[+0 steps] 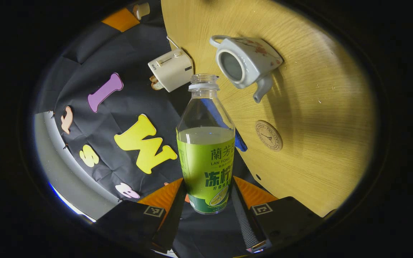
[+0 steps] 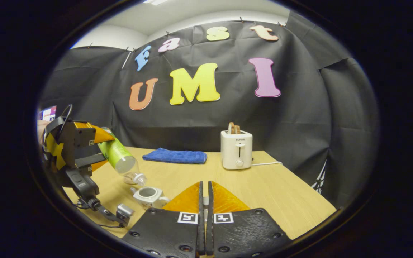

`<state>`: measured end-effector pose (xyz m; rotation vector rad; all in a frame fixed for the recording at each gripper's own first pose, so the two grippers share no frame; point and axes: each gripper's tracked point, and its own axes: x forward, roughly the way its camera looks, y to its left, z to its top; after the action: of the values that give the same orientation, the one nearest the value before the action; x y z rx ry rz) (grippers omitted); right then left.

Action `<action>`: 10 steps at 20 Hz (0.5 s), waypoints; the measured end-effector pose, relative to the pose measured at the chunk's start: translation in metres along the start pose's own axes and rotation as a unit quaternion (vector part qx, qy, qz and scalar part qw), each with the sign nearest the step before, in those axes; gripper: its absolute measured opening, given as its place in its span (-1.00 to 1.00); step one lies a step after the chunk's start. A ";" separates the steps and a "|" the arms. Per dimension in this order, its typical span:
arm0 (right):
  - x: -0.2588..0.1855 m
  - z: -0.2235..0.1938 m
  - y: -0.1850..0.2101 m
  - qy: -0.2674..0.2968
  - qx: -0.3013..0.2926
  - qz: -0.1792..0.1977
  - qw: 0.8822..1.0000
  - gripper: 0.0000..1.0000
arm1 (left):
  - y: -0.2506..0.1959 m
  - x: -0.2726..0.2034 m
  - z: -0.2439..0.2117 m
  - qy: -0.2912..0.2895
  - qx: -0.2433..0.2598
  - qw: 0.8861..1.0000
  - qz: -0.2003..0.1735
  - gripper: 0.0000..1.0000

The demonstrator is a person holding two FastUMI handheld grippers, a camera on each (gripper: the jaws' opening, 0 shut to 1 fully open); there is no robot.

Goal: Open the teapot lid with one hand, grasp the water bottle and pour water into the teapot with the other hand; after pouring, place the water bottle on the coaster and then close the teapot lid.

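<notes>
My left gripper [image 1: 208,190] is shut on a clear bottle [image 1: 206,154] with a green label, uncapped and about half full. In the right gripper view that bottle [image 2: 120,157] tilts mouth-down in the left gripper [image 2: 74,150], its neck just above the white teapot [image 2: 149,195]. The teapot [image 1: 246,61] stands on the table with its top opening bare. A round wooden coaster [image 1: 269,135] lies near the teapot's spout. My right gripper [image 2: 205,184] is raised beside the teapot, its fingers almost together on a small pale piece, apparently the lid's knob; the rest of the lid is hidden.
A white toaster [image 2: 236,149] with bread in it stands at the back of the wooden table [image 2: 281,193], its cord trailing right. A folded blue cloth [image 2: 175,156] lies to its left. The toaster [image 1: 170,70] sits at the table's edge beyond the bottle.
</notes>
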<state>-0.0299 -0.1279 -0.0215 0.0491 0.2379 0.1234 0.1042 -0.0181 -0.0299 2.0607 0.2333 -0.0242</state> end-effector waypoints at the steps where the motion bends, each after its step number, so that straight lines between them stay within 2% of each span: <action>1: 0.000 0.000 0.000 0.000 0.000 0.000 1.000 -0.97 | 0.000 0.001 0.001 -0.002 -0.007 1.000 0.002 0.47; 5: -0.003 0.002 0.001 -0.001 0.001 -0.003 1.000 -0.97 | -0.003 -0.001 0.001 -0.011 -0.052 0.999 0.008 0.46; 9: -0.005 0.008 0.003 -0.004 0.005 -0.007 1.000 -0.97 | -0.012 -0.002 -0.001 -0.022 -0.141 0.990 0.002 0.46; 10: -0.005 0.010 0.003 -0.006 0.006 -0.007 1.000 -0.97 | -0.014 -0.002 0.000 -0.025 -0.165 0.986 -0.001 0.39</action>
<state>-0.0327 -0.1255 -0.0101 0.0593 0.2273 0.1072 0.1001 -0.0119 -0.0413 1.7284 0.1944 -0.0365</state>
